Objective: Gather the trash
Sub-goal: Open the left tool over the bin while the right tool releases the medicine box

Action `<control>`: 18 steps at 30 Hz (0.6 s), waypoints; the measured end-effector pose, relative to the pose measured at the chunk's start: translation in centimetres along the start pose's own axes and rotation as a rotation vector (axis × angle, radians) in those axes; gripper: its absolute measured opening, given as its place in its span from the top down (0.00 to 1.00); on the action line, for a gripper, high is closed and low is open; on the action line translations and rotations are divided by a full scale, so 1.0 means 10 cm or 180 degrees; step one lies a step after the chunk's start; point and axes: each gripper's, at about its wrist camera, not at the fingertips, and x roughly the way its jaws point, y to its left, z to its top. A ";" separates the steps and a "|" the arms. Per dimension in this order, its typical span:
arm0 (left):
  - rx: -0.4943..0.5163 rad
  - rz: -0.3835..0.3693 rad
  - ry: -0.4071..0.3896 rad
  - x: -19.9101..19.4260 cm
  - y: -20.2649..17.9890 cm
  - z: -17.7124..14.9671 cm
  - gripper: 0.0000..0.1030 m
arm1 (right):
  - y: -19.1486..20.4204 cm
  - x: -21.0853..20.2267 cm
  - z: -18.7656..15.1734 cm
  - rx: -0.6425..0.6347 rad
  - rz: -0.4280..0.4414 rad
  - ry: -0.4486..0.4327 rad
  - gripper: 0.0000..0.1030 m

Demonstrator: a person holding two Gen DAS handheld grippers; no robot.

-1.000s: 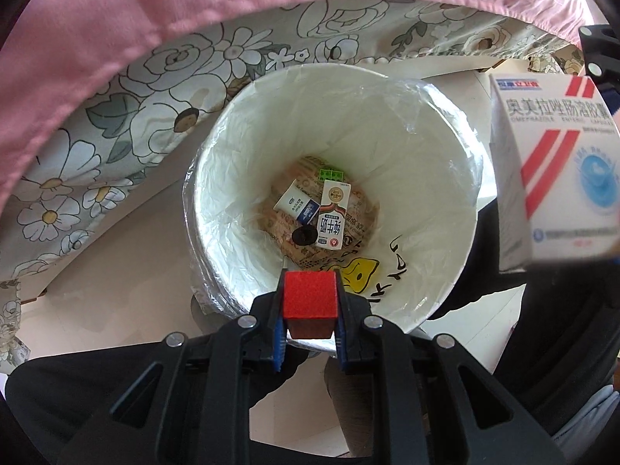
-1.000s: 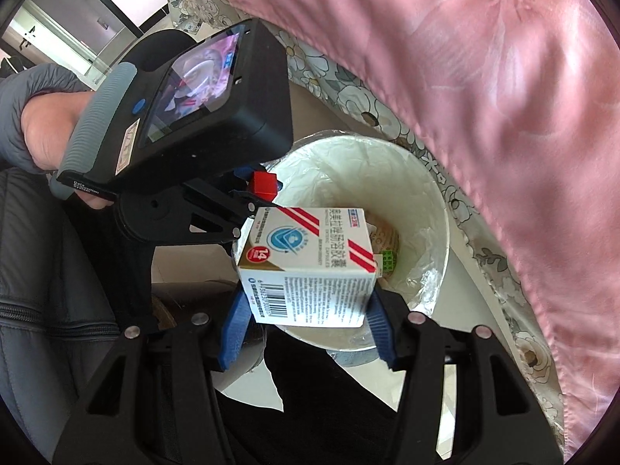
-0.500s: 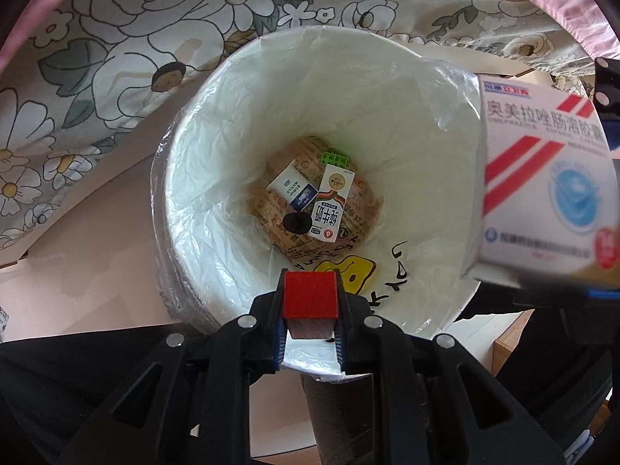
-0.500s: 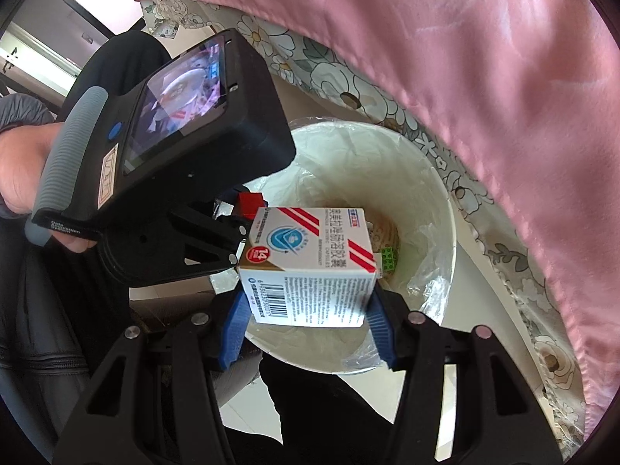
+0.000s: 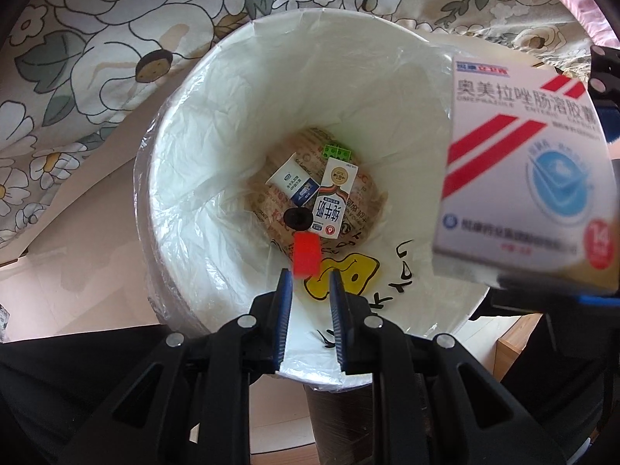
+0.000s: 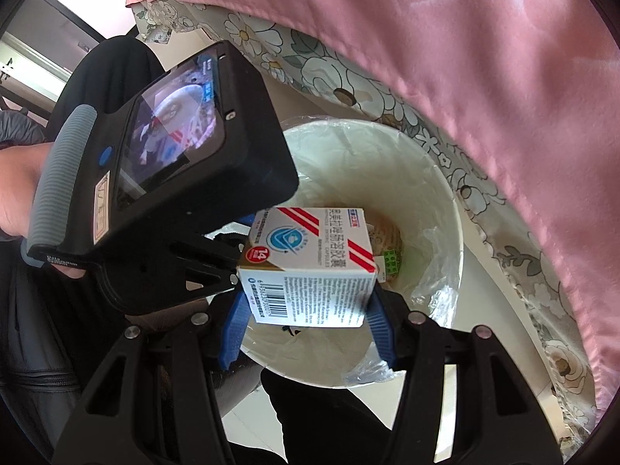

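Red block sits just past the tips of my left gripper, blurred and over the middle of the bin. The tongs stand narrowly apart with nothing between the pads, so I judge the block loose and headed for the bottom. Little can go wrong there, unless it bounces off the sloping liner.

Further right, the risk is bigger. My right gripper is clamped on the medicine box, the blue pads pressing both its ends. In the left view the box hangs by the bin's right rim rather than over its centre. If I let go from there it could clip the rim and tumble outside — or drag the loose plastic liner off the edge. In the right view the black body of the left gripper sits just beside the box's left corner, so a careless swing inward could knock the two together and twist the box in its grip.

At the bottom of the bin lie a blue-and-white packet, a black cap, a milk carton and a green brick, all on a printed wrapper. Nothing blocks the mouth itself.

Left of and behind the bin hangs a floral cloth, near the rim. Above it in the right view a pink cloth overhangs — close enough to limit how I bring the right gripper across.
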 end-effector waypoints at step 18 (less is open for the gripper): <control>0.0050 0.0001 -0.0131 -0.09 0.00 0.02 0.19 | 0.08 -0.04 0.08 -0.0050 -0.0070 -0.0126 0.14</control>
